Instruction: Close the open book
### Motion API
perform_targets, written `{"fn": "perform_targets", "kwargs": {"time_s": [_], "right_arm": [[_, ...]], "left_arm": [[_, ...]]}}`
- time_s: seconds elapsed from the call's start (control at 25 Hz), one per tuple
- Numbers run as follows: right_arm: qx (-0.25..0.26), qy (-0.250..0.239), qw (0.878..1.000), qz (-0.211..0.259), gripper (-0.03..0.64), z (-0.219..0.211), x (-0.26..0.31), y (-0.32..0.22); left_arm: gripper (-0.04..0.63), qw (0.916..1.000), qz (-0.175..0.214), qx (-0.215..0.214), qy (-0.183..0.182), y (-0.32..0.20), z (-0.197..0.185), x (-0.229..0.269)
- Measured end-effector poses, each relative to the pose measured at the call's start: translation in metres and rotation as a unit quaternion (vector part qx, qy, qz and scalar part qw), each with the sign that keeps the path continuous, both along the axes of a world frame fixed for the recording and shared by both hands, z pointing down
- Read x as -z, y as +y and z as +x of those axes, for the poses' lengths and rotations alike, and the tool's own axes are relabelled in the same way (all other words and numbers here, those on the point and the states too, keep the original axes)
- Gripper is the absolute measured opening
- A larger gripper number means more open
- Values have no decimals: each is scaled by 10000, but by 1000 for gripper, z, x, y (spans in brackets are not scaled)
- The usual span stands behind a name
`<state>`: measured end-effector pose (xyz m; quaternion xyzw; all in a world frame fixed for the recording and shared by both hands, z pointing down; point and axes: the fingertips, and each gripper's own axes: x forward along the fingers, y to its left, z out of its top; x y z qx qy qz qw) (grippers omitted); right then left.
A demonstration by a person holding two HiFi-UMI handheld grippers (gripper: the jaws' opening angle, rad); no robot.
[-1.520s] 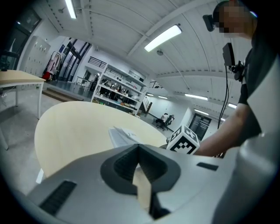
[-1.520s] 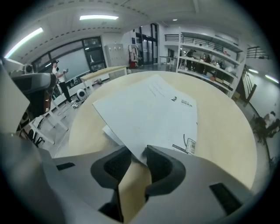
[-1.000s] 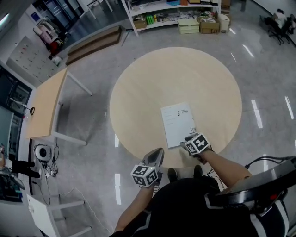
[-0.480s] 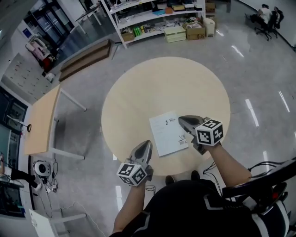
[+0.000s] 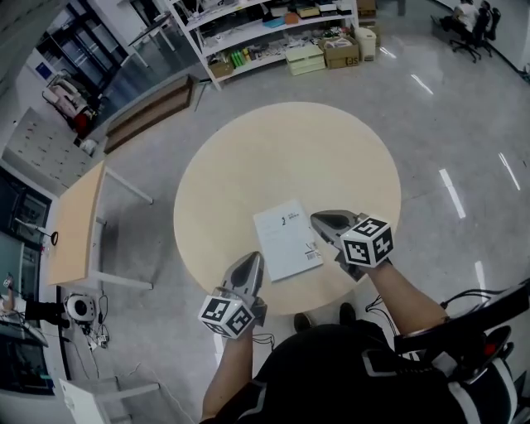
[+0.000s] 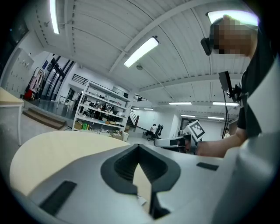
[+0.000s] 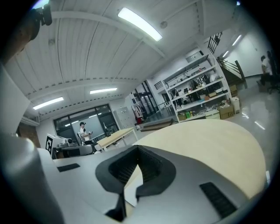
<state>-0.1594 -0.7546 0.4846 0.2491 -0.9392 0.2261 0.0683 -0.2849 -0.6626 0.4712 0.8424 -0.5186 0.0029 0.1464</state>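
Observation:
A white book (image 5: 286, 240) lies closed and flat on the round pale wooden table (image 5: 331, 149), near its front edge. My right gripper (image 5: 316, 218) hangs in the air just right of the book, level and pointing away over the table, jaws shut on nothing. In the right gripper view its jaws (image 7: 139, 148) meet at the tips above the tabletop. My left gripper (image 5: 253, 259) is held at the table's near edge, to the front left of the book. It is shut and empty too (image 6: 139, 146).
White shelves (image 5: 273, 33) with boxes stand beyond the table. A rectangular wooden table (image 5: 74, 224) is at the left, with cables and gear (image 5: 83, 310) on the floor near it. A long wooden platform (image 5: 149, 103) lies at the back left. People sit on chairs (image 5: 468, 21) far right.
My right gripper has lifted off the book's near right corner and now hangs beside it. The left gripper has risen as well. The book stays closed and flat.

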Motion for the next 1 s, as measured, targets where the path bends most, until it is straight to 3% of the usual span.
{"fn": "perform_targets", "kwargs": {"time_s": [0.32,0.56,0.76,1.0], "right_arm": [[103,-50,9999,-57,-2,38,-1,7],[175,-182,9996,134,-2,39,8,31],[149,-179,9991,361,0,28,25,85],[-87,-171,9989,432,-2,4,31,192]], "left_arm": [[-9,9996,-71,217,-152,17,31,9],[-9,9995,185,194,-189,45,41,15],[-9,9991,318,182,-195,97,37,26],[-9,9992,371,-100,-94,201,17,23]]}}
